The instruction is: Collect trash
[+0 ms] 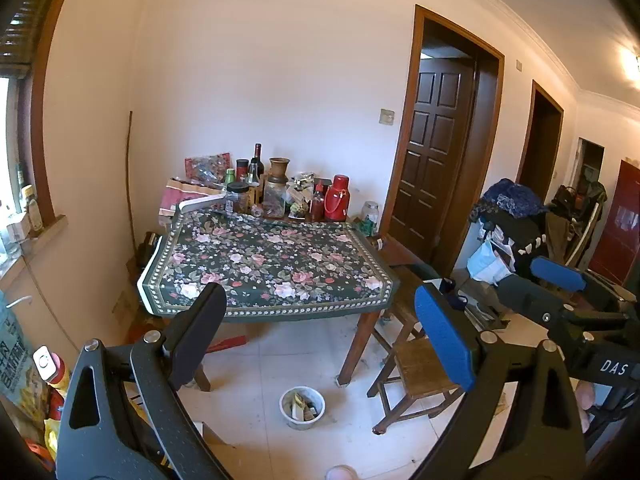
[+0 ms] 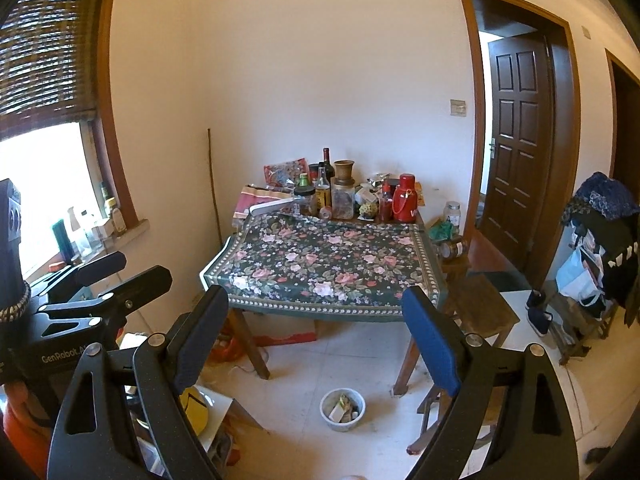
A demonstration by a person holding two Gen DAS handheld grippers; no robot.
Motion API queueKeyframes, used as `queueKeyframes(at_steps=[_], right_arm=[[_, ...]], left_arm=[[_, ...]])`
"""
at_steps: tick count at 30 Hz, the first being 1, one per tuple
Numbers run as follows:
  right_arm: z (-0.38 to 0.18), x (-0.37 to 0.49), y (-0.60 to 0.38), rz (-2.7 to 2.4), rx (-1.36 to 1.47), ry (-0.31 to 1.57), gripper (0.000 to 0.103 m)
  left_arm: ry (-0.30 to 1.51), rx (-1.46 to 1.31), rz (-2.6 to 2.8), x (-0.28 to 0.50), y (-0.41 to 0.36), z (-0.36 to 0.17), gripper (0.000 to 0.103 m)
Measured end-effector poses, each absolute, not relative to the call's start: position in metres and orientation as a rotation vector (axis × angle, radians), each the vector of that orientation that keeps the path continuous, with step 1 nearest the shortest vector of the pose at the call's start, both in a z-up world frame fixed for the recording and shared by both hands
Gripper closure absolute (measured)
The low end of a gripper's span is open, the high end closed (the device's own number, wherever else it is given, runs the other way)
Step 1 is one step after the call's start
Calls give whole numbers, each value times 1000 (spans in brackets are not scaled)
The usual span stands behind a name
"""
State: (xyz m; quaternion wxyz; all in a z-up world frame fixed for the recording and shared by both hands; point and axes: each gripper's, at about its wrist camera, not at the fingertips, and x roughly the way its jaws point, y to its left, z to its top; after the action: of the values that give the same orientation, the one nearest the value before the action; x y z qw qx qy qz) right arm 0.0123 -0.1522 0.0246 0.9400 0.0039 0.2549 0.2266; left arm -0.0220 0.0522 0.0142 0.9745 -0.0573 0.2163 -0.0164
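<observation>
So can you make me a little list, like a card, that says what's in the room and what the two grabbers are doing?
place: room with a table under a flowered cloth
on the table: bottles, jars and a red flask crowded at the far edge
on the floor: small white bin with scraps in it, near the table's front leg
beside the table: wooden stool
left gripper: open, holding nothing
right gripper: open, holding nothing
trash picked up: none yet

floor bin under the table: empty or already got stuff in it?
Partly filled: the white bin stands upright with scraps and wrappers visible inside.
</observation>
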Motion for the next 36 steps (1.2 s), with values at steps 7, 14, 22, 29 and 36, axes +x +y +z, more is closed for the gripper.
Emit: queueKeyframes(at_steps=[7, 14, 22, 29, 36], right_arm=[[24, 15, -157, 466, 13, 530, 16], [26, 17, -160, 468, 14, 537, 16], [27, 18, -158, 466, 13, 533, 16], [29, 17, -158, 467, 17, 534, 16], [31, 18, -158, 466, 17, 532, 16]], left_arm=[[434, -111, -31, -24, 50, 16, 8], [436, -109, -33, -23, 49, 16, 8], [436, -111, -34, -22, 49, 17, 7], [439, -104, -32, -17, 47, 16, 4], [437, -101, -36, -16, 46, 16, 2]])
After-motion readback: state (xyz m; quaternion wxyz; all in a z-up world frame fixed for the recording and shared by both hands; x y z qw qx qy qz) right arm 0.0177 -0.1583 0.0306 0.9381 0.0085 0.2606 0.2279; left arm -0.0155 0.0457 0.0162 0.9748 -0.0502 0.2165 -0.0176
